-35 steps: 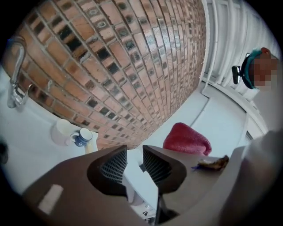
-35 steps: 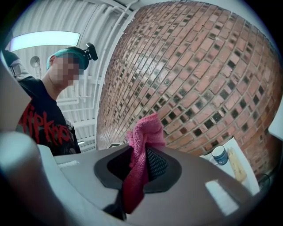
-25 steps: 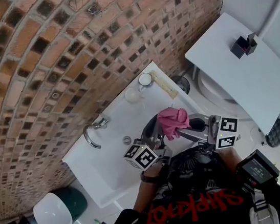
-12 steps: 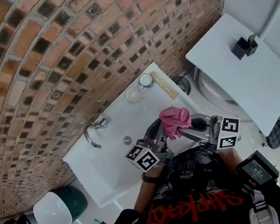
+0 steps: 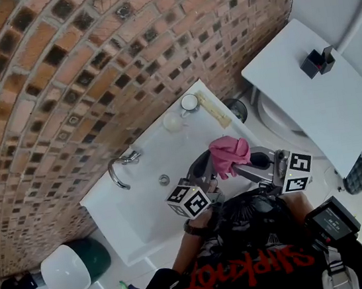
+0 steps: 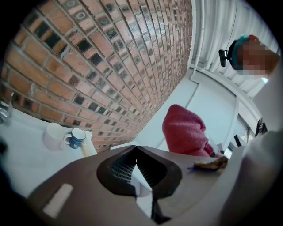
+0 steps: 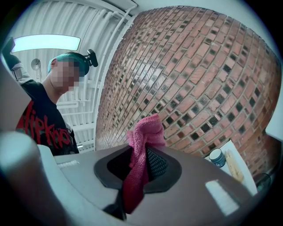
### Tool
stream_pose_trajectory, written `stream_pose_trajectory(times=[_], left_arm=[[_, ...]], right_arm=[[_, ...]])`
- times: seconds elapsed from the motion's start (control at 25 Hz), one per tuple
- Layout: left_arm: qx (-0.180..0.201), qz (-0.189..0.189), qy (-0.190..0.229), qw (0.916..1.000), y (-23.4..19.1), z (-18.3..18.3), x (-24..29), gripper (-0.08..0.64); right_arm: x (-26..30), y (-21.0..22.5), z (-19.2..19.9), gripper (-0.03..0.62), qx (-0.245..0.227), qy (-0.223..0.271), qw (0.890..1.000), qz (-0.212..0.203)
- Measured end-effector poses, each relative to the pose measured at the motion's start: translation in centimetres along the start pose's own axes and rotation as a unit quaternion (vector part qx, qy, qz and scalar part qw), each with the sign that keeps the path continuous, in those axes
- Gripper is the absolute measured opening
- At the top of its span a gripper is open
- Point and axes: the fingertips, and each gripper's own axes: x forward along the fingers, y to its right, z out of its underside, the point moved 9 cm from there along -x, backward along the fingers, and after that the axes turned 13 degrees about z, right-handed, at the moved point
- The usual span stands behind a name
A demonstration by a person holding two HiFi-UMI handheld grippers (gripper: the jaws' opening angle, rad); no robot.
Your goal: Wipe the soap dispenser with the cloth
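A pink cloth (image 5: 228,154) hangs over the front of the sink (image 5: 142,199), pinched in my right gripper (image 5: 241,169), which is shut on it. In the right gripper view the cloth (image 7: 141,145) bunches up out of the shut right gripper (image 7: 142,155). My left gripper (image 5: 201,169) is just left of the cloth, shut, with nothing seen between its jaws (image 6: 135,150); the cloth (image 6: 185,132) shows to its right. A white container (image 5: 172,123) stands at the sink's back corner beside a blue mug (image 5: 188,102); I cannot tell whether it is the soap dispenser.
A chrome faucet (image 5: 121,169) and a drain (image 5: 164,180) sit at the sink's left. A beige strip (image 5: 211,109) lies by the mug. A brick wall (image 5: 57,71) is behind. A white toilet lid (image 5: 309,102) is at the right, and a white-lidded bin (image 5: 69,273) stands lower left.
The left gripper has rolled slightly and drifted a little right. The right gripper and the cloth stay where they were.
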Motion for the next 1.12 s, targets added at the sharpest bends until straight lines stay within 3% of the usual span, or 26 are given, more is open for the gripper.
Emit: stream_pose_trajectory(times=[0.2,0.4,0.68,1.12], left_arm=[[0.058,-0.066,-0.046,0.9951,-0.5,-0.1,-0.1,0.003],[0.084,-0.088,-0.079,0.9894,-0.3,-0.2,0.4,0.003],[0.089,-0.116,-0.106,0.9835,-0.6,-0.4,0.5,0.003],[0.069,-0.122,-0.121,0.9826,-1.5,-0.5,0.4,0.003]], right_arm=[[0.5,-0.5,-0.1,0.052,-0.013,-0.012,1.0,-0.003],[1.6,-1.1,1.0,0.054,-0.082,-0.06,0.994,0.034],[2.1,-1.0,1.4,0.055,-0.084,-0.069,0.993,0.038],[3.4,-0.9,2.1,0.052,-0.102,-0.093,0.989,0.055]])
